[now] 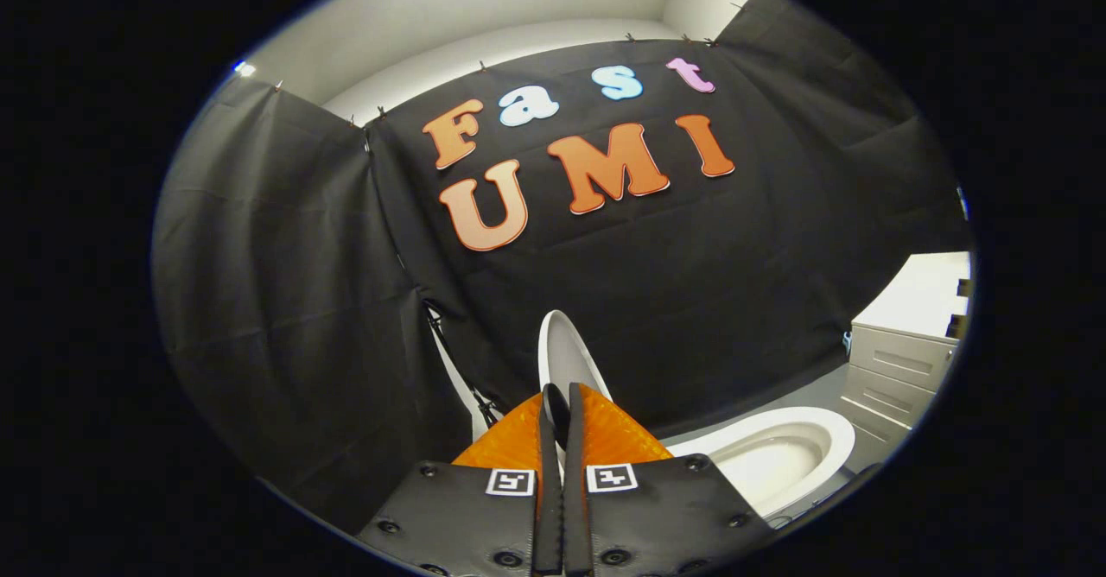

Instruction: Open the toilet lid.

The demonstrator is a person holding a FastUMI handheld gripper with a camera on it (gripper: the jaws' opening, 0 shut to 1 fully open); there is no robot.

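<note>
The white toilet lid [563, 352] stands raised, nearly upright, seen almost edge-on against the black cloth. My gripper [557, 394] is shut on the lid's rim, with one finger on each side and the rest of the lid rising just beyond the fingertips. The white toilet bowl [778, 454] with its seat lies uncovered, lower and to the right of the fingers.
A grey drawer cabinet [899, 370] with a white top stands to the right, beyond the bowl. Black cloth walls [285, 301] close the booth behind and to the left of the lid. A grey floor strip [804, 396] runs between bowl and cloth.
</note>
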